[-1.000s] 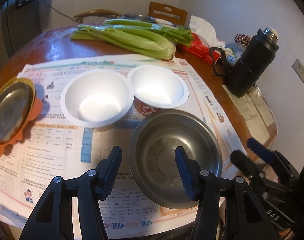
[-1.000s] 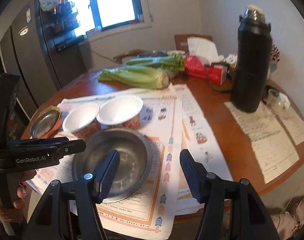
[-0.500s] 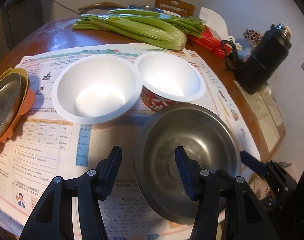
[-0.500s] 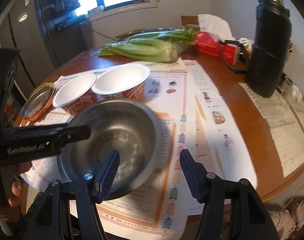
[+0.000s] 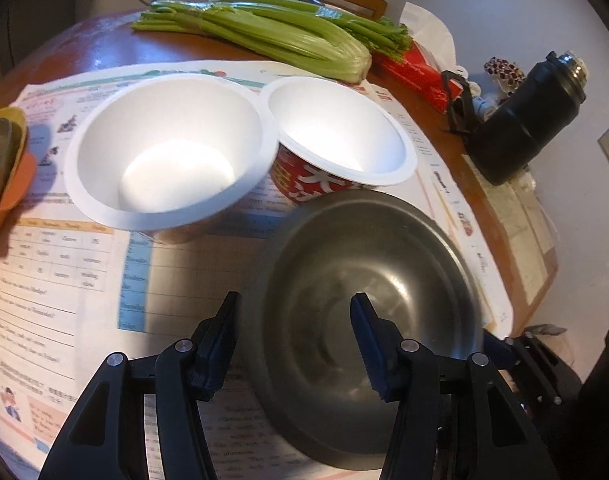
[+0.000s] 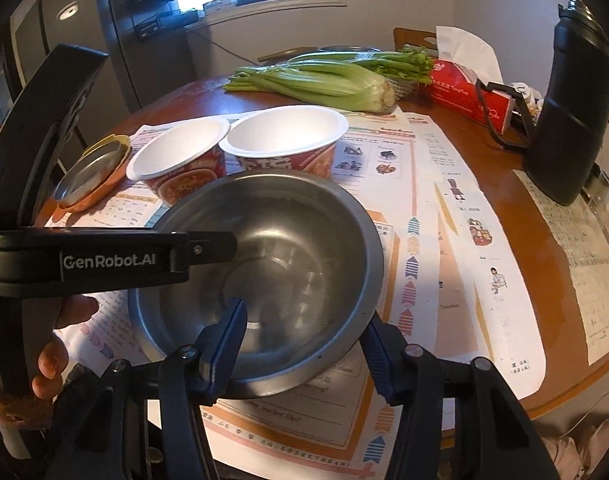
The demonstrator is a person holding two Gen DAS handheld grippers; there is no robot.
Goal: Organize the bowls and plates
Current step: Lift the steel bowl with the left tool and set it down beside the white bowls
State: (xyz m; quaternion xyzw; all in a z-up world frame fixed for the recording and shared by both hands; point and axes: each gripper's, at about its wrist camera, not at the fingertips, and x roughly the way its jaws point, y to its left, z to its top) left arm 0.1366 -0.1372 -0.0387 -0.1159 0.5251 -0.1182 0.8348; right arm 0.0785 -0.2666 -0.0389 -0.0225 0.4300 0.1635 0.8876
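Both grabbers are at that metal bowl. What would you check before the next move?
1. Left gripper astride the steel bowl rim: ok, one finger inside, one outside.
2. Right gripper astride the rim: ok; its jaws have just been closing.
3. Pads pressing the bowl wall: not ok, gaps show at both grippers.
4. Steel bowl empty: ok.
5. Nearest paper bowl clear of the steel bowl: cannot tell; they look very close.
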